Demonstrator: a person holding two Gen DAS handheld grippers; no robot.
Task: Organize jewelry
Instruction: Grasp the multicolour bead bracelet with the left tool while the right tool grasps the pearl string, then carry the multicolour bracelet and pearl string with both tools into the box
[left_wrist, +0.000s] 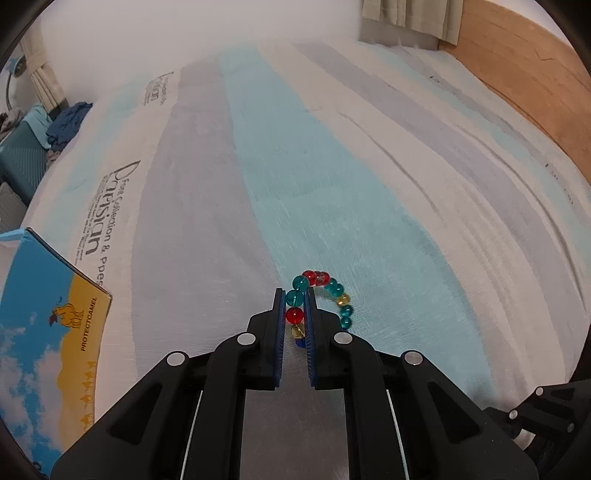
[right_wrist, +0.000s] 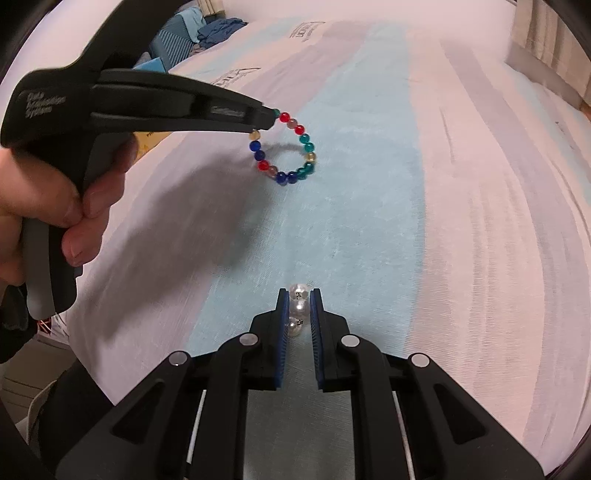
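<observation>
My right gripper (right_wrist: 299, 295) pinches the pearl strand (right_wrist: 298, 305) and, farther out, my left gripper (left_wrist: 294, 299) clamps the coloured bead bracelet (right_wrist: 284, 147), both lifted clear of the striped mattress (right_wrist: 461, 221), presumably for sorting.

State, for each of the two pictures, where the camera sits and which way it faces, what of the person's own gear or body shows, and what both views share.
Left wrist: on the left gripper, facing down its fingers, shut on the coloured bead bracelet above the bed cover.
Right wrist: on the right gripper, shut on pearl beads; a hand shows.
Shared: bracelet, left gripper, cover.
</observation>
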